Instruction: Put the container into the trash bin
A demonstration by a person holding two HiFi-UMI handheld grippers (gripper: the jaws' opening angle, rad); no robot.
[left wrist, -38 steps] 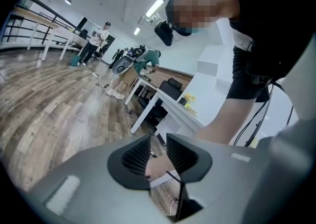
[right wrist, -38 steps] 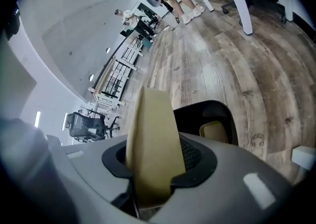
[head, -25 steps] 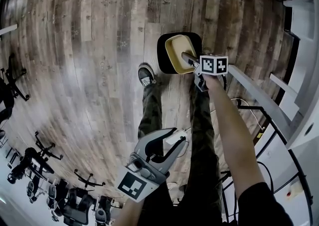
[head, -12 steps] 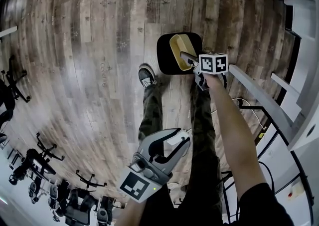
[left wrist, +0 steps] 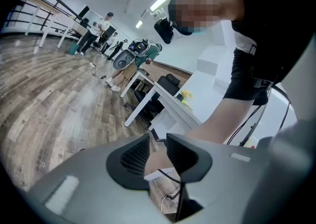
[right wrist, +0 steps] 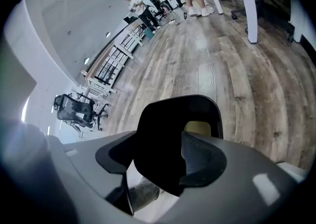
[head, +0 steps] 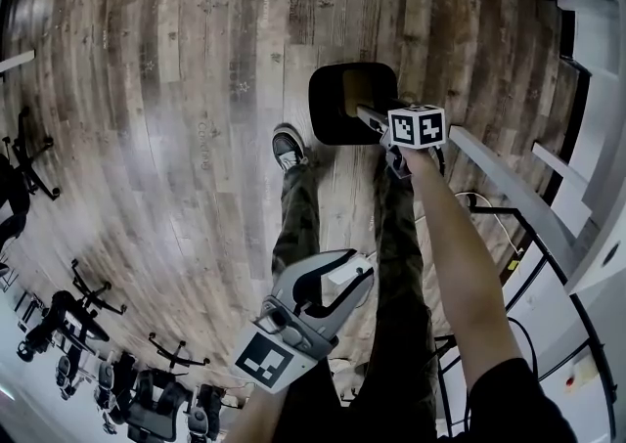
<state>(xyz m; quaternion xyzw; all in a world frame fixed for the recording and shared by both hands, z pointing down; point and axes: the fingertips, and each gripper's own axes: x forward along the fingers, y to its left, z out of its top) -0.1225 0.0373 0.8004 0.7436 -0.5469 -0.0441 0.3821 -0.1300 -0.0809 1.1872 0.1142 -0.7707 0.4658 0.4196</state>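
As right hand-held gripper (head: 370, 118) opens, nothing between its jaws, container (right wrist: 197, 128) lies below it inside trash bin (head: 318, 104); task judged near done.

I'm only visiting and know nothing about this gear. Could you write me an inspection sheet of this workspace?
Surface: wood-plank floor.
Job's things: tan container inside the black trash bin.
Clutter: office chairs at the floor's edge.
Grippers: right gripper over the bin, jaws opening, nothing between them; left gripper open, empty.
Cables: loose cable beside the white desk.
Surroundings: people standing far off.
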